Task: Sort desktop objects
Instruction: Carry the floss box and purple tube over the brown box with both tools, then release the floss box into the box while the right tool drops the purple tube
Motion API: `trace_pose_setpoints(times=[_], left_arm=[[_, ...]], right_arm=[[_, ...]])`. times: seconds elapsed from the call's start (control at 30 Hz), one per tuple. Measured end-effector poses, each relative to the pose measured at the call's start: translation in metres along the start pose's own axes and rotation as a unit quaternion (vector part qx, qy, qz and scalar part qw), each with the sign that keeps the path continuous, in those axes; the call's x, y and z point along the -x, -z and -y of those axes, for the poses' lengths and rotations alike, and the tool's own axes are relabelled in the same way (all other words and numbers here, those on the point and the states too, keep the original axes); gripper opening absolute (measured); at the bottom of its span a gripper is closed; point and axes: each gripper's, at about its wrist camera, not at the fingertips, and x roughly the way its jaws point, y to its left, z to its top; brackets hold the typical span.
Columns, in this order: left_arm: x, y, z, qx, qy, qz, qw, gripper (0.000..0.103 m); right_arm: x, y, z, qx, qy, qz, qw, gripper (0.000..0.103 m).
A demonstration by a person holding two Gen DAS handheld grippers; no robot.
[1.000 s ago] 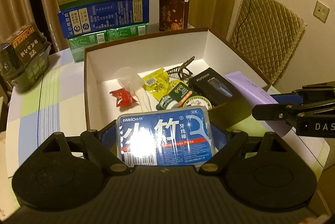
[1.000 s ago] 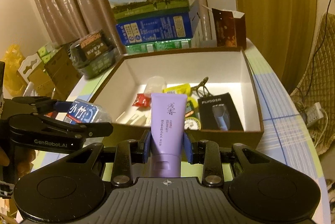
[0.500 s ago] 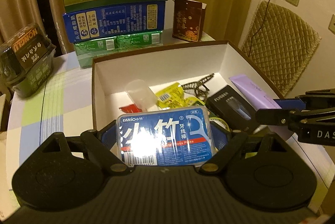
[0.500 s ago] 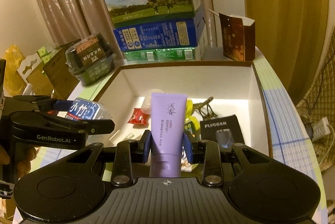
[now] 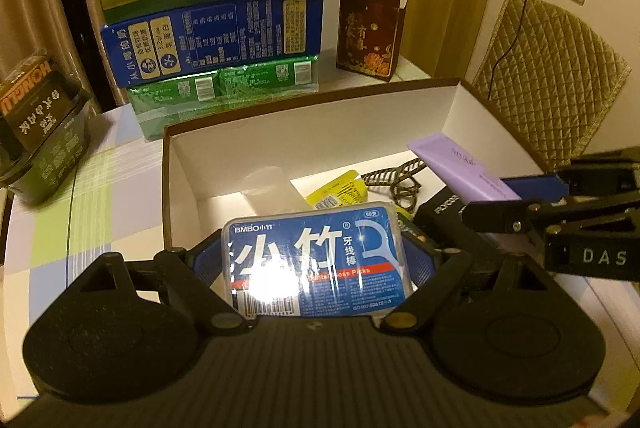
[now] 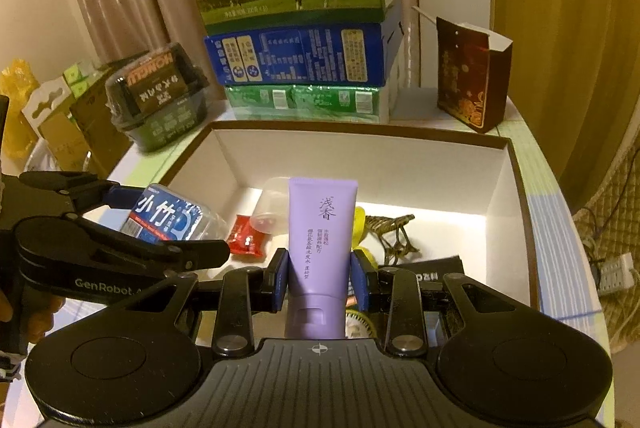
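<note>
My left gripper [image 5: 316,270] is shut on a blue dental floss pick box [image 5: 312,248], held just over the near wall of the open white-lined cardboard box [image 5: 312,99]. My right gripper [image 6: 320,280] is shut on a purple tube [image 6: 322,220], cap end toward the camera, also above the cardboard box [image 6: 360,131]. Each gripper shows in the other's view: the left one [image 6: 168,224] with its floss box [image 6: 164,214], the right one [image 5: 504,195] with its tube [image 5: 456,163]. Inside lie a red candy [image 6: 246,240], a yellow sachet [image 5: 336,189], a claw clip [image 6: 392,232] and a black pack [image 6: 436,268].
Stacked milk cartons [image 5: 216,7] and a dark brown paper carton [image 5: 370,31] stand behind the box. A black and green tub [image 5: 36,119] sits at the table's left. A quilted chair back [image 5: 552,79] is beyond the right edge. A checked cloth covers the table.
Both grippers have moved forward side by side toward and over the cardboard box, each keeping its item. The box contents now sit closer beneath them.
</note>
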Motion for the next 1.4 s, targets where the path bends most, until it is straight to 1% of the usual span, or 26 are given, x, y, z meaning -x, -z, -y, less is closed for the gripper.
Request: trace_pose_setpoints(times=[0.33, 0.5, 0.7, 0.8, 0.93, 1.03, 1.4], left_arm=[[-0.038, -0.006, -0.014, -0.019, -0.008, -0.025, 0.9995, 0.086], [-0.056, -0.008, -0.019, -0.031, 0.0, -0.039, 0.9987, 0.086], [-0.077, -0.008, -0.021, -0.059, 0.004, -0.058, 0.9966, 0.086], [-0.083, -0.008, -0.019, -0.08, -0.003, -0.06, 0.995, 0.086], [-0.09, -0.012, -0.016, -0.092, -0.003, -0.063, 0.9938, 0.087], [-0.095, -0.014, -0.014, -0.104, -0.013, -0.064, 0.9925, 0.087], [-0.098, -0.019, -0.017, -0.096, -0.012, -0.06, 0.9935, 0.087]], right_arm=[[-0.039, -0.012, 0.007, 0.008, 0.006, -0.027, 1.0, 0.03], [-0.058, -0.016, 0.015, 0.003, 0.007, -0.043, 0.999, 0.03], [-0.079, -0.018, 0.026, -0.008, 0.003, -0.061, 0.998, 0.03], [-0.087, -0.019, 0.029, -0.009, 0.005, -0.068, 0.998, 0.03], [-0.095, -0.019, 0.032, -0.01, 0.007, -0.073, 0.997, 0.03], [-0.098, -0.02, 0.034, -0.012, 0.009, -0.073, 0.997, 0.03], [-0.104, -0.021, 0.036, -0.012, 0.012, -0.077, 0.997, 0.03]])
